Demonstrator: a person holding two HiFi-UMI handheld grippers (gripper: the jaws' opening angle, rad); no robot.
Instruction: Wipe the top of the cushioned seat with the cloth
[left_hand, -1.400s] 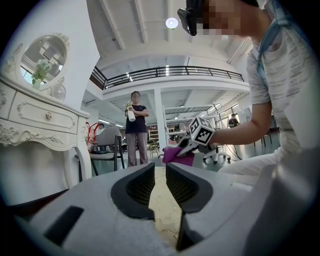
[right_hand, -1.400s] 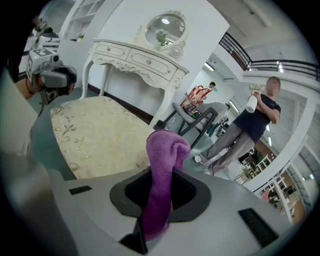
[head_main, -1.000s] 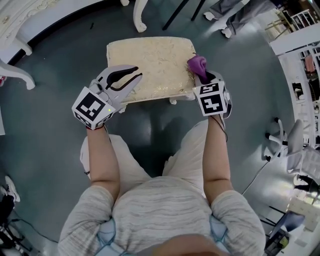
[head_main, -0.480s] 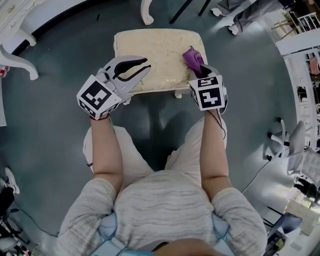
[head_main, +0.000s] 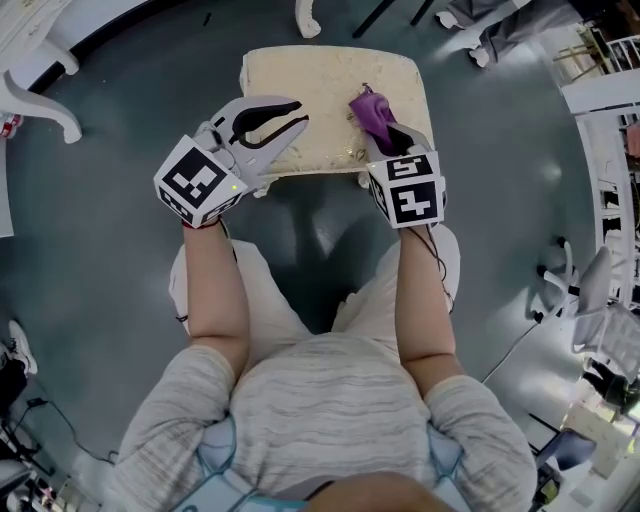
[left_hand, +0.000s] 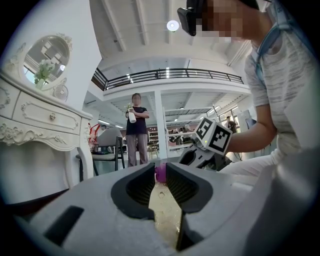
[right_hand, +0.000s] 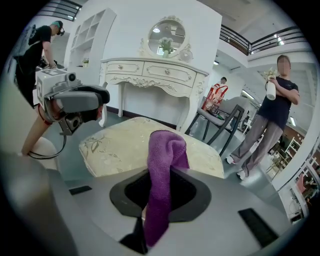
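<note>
Cushioned seat (head_main: 320, 90), pale gold w/ a leaf pattern, stands on the grey-green floor (head_main: 110, 250), its top bare except for the cloth end at the near-right. Left gripper (head_main: 300, 114) hangs level over the seat's near-left corner, jaws part-way apart w/ nothing gripped; only seat fabric shows thru the gap. Right gripper (head_main: 382, 130) tilts down over the near-right part of the top, jaws clamped on the purple cloth (head_main: 370, 106). The cloth sticks out past the tips in a bunched fold, w/ a tail trailing back between the jaws. Step in hand, prob.: a wipe pass across the top, w/ most of the surface left to cover. To do it well:

- Keep the tilt so the fold leads and cloth, not jaw tips, meets the fabric.
- Work in overlapping strokes edge to edge, incl. corners.
- Go light, since the raised pattern could snag.
- Left gripper could steady the seat edge if the seat shifts.

Hard to tell: whether the cloth actually touches the cushion, as no view shows the contact line. In the head view the marker cube (head_main: 408, 190) covers the seat's near-right edge, and the legs are mostly hidden under the top. The cloth's full size can't be judged while it's bunched.
</note>
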